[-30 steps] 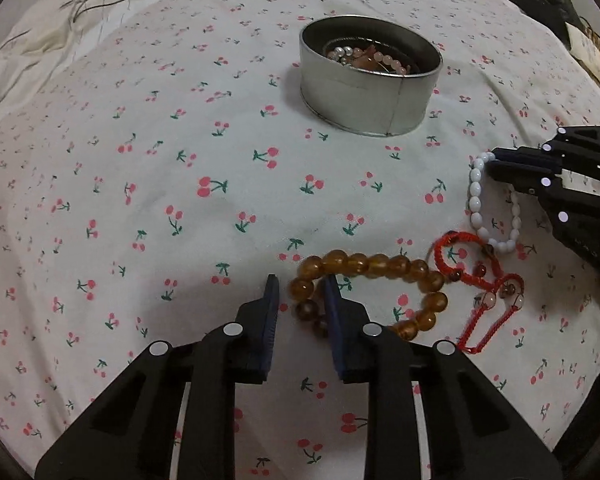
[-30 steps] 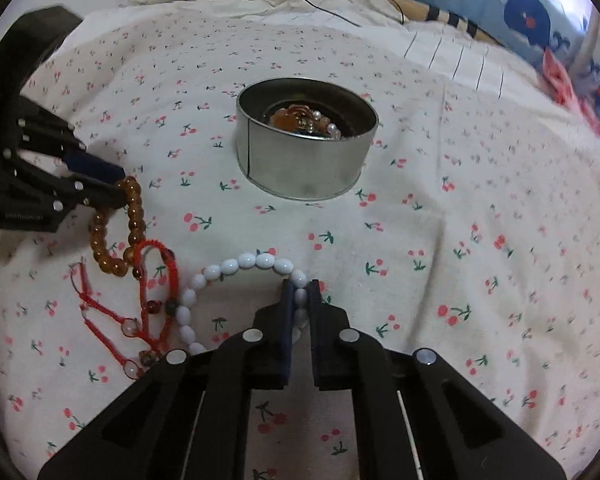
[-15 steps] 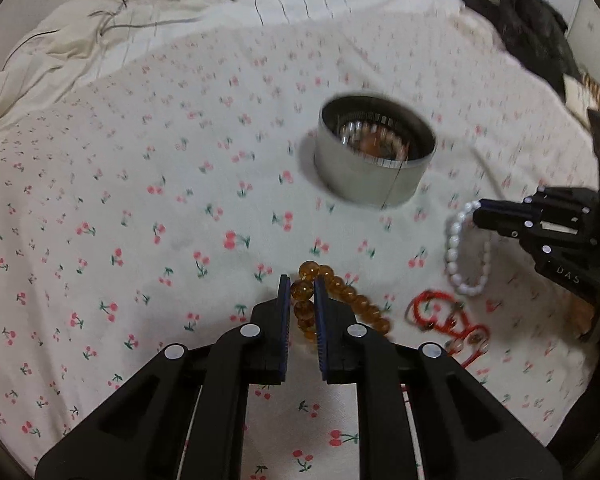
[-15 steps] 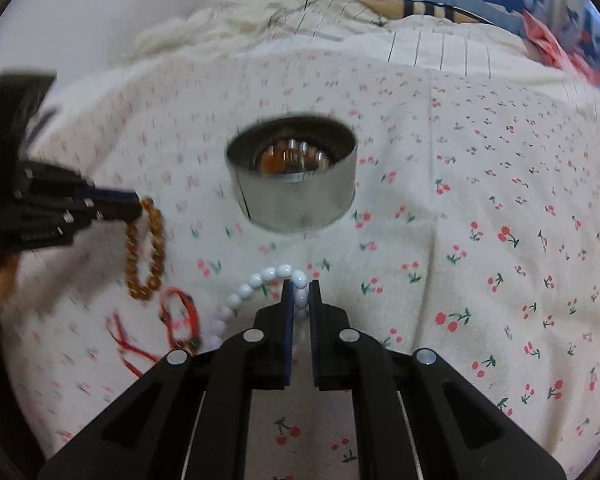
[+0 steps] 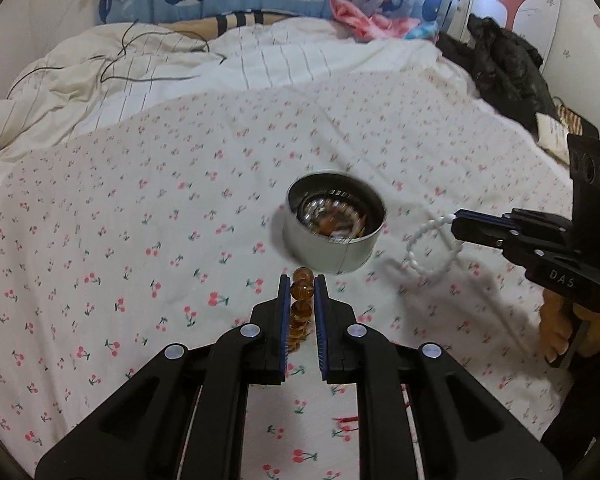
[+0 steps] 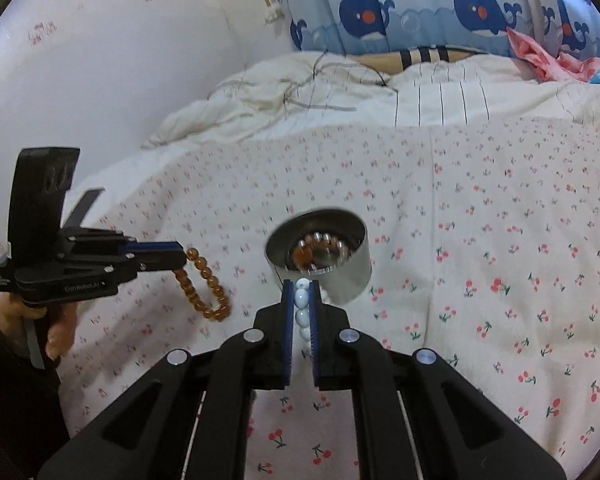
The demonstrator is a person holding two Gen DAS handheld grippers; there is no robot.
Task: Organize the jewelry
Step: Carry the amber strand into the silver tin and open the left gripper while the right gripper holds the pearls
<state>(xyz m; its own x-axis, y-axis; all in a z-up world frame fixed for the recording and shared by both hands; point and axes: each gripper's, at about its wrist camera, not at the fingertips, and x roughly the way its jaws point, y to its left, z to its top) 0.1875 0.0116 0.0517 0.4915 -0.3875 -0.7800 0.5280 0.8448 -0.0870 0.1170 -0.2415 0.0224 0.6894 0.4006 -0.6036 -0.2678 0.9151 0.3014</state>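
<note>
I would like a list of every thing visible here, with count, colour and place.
amber bracelet: one, brown, hanging from the left tool.
white bracelet: one, white, hanging from the right tool.
red bracelet: one, red, on the sheet, mostly hidden.
tin: one, silver, mid-bed, beads inside.
cherry sheet: one, white with red cherries, covering the bed.
quilt: one, cream, behind.
whale curtain: blue, at the back.
left tool: black, shut.
right tool: black, shut.

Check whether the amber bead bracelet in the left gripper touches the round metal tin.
Apart. The right wrist view shows the amber bead bracelet dangling from the left gripper, with bare cherry-print sheet between it and the round metal tin.
</note>
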